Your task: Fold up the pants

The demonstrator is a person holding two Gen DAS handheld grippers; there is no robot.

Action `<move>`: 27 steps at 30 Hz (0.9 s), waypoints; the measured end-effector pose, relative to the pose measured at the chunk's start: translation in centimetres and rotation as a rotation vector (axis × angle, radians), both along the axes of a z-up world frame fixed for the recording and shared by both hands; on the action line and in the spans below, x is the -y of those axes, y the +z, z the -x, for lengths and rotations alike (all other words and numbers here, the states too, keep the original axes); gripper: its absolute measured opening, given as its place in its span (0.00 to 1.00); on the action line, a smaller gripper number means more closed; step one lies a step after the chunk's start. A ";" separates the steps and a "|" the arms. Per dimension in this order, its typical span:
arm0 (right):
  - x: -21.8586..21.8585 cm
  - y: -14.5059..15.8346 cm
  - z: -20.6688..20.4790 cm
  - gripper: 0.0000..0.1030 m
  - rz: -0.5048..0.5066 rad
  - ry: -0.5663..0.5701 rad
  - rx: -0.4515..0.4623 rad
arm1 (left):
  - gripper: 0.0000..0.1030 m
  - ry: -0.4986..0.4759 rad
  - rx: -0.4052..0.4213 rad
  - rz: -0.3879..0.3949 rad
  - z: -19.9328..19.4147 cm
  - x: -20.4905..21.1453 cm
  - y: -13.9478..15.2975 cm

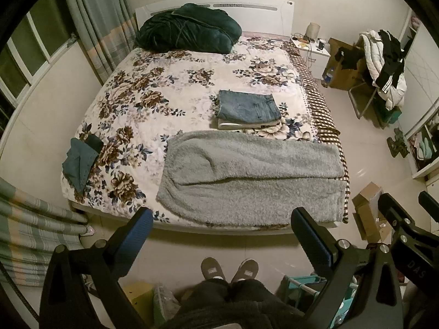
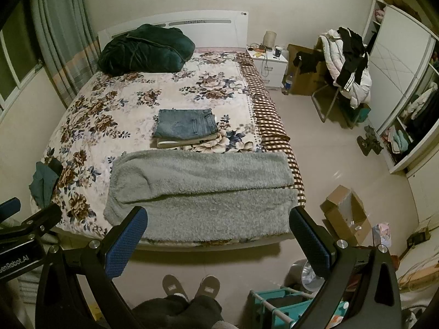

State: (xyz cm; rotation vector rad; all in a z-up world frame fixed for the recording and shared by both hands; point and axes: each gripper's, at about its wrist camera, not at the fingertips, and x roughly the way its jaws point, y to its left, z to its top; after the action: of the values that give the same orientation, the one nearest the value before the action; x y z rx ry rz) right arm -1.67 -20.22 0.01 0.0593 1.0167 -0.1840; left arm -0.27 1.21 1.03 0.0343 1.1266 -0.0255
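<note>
Fluffy grey pants [image 1: 247, 175] lie flat across the foot of the bed, legs side by side, also in the right wrist view [image 2: 203, 189]. My left gripper [image 1: 222, 219] is open and empty, held above the floor just short of the bed's foot edge. My right gripper [image 2: 218, 218] is open and empty, beside it to the right, at about the same distance. A stack of folded jeans [image 1: 248, 108] and a pale garment sits behind the grey pants, also in the right wrist view [image 2: 186, 126].
The bed [image 1: 153, 101] has a floral cover. A dark green quilt [image 1: 189, 28] lies at its head; a teal cloth [image 1: 79, 159] hangs at its left edge. An open cardboard box [image 2: 345, 213], a clothes-laden chair [image 2: 345, 65] and a wardrobe [image 2: 403, 82] stand right. My slippered feet [image 1: 229, 268] are below.
</note>
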 end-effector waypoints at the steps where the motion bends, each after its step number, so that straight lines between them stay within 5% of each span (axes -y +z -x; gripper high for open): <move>1: 0.0 0.0 0.0 1.00 0.000 0.000 0.000 | 1.00 -0.002 0.000 -0.002 0.0 0.2 -0.2; 27: -0.2 0.9 0.1 1.00 0.010 -0.001 0.010 | 1.00 -0.001 0.005 0.005 0.0 -0.1 0.0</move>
State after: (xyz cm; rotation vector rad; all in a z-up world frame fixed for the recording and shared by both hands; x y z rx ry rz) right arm -1.73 -20.01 0.93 0.0517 1.0059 -0.1890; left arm -0.28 1.32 1.02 0.0307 1.1218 -0.0287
